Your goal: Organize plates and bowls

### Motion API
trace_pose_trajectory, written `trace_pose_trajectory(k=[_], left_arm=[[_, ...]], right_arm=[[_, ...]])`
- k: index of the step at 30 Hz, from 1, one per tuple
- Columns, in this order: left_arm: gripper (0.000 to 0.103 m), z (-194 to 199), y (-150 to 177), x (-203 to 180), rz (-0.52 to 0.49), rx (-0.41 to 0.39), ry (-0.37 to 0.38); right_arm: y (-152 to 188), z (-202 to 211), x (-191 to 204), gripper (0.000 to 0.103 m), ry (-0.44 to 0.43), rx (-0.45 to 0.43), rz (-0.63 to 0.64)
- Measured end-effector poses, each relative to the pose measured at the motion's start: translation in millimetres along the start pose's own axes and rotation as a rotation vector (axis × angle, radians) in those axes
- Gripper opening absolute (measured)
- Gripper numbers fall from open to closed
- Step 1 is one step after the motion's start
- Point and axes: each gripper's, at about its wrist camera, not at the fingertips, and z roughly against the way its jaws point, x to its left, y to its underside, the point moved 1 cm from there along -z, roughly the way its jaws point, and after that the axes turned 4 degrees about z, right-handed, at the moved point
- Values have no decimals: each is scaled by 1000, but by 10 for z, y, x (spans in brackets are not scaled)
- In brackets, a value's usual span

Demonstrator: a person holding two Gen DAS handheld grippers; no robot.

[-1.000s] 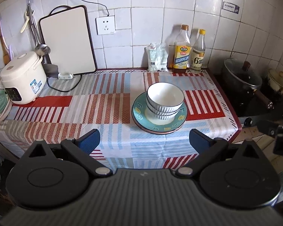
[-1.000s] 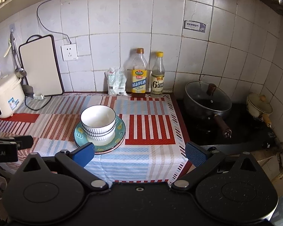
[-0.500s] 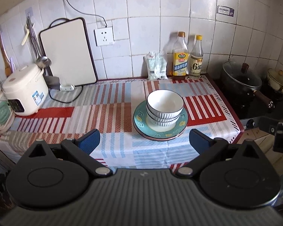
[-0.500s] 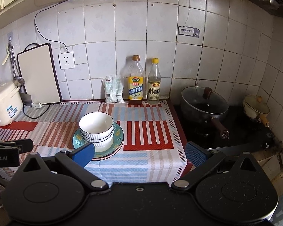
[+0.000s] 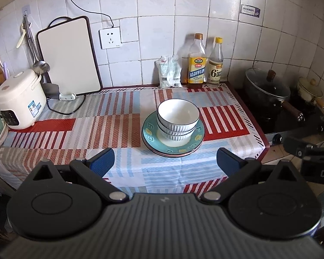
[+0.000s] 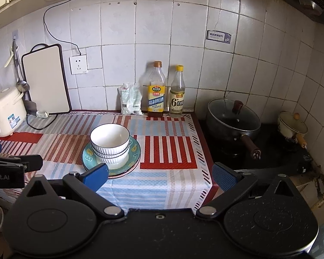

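Since both grippers hang back off the counter edge w/ nothing between their fingers, this reads as either the start or the end of the job; can't tell which. Left gripper: jaws wide apart, empty, aimed straight at the stack. Right gripper: jaws also apart, empty, off to the stack's right.

White ribbed ceramic bowls sit nested, approx three of them, on the teal round plates w/ yellow letters, a pink-rimmed plate at the bottom. Stack sits mid-counter on the striped red-and-blue tablecloth, well apart from the white rice cooker and the black lidded pot. Probably a sensible spot: clear reach from both sides, away from the stove.
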Motion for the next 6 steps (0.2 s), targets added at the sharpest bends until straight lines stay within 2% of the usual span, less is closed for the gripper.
trace_pose_trajectory(k=[6], left_arm=[[102, 2, -2, 36, 13, -2, -12]], right_arm=[[-7, 0, -10, 103, 7, 2, 2]])
